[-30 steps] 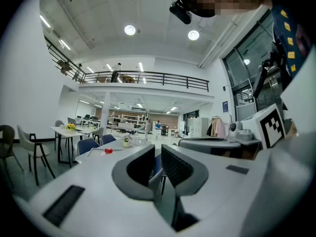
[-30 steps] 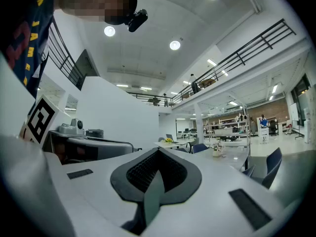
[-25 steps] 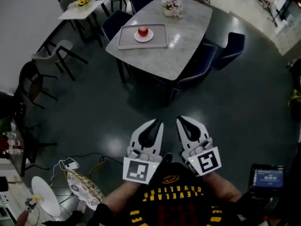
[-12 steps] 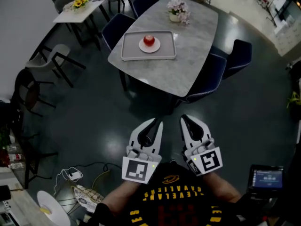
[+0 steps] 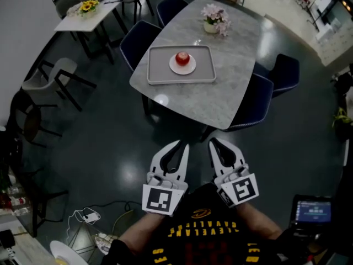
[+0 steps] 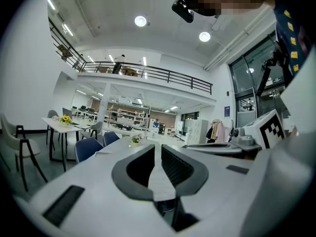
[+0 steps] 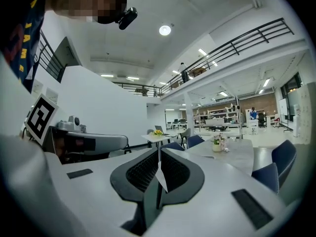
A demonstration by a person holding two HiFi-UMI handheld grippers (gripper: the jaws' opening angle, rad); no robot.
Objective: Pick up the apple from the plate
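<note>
Apple on plate, plate in tray

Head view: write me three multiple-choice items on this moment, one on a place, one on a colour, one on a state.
1. The plate with the apple stands: A) on the floor; B) in the tray on the table; C) on a chair.
2. The apple is: A) green; B) red; C) yellow.
3. The left gripper and right gripper hold: A) the apple; B) the plate; C) nothing.
Key: B, the plate sits inside the grey tray on the tabletop; B, the fruit shows red; C, both grippers hang over the floor short of the table, with nothing between their jaws.
</note>
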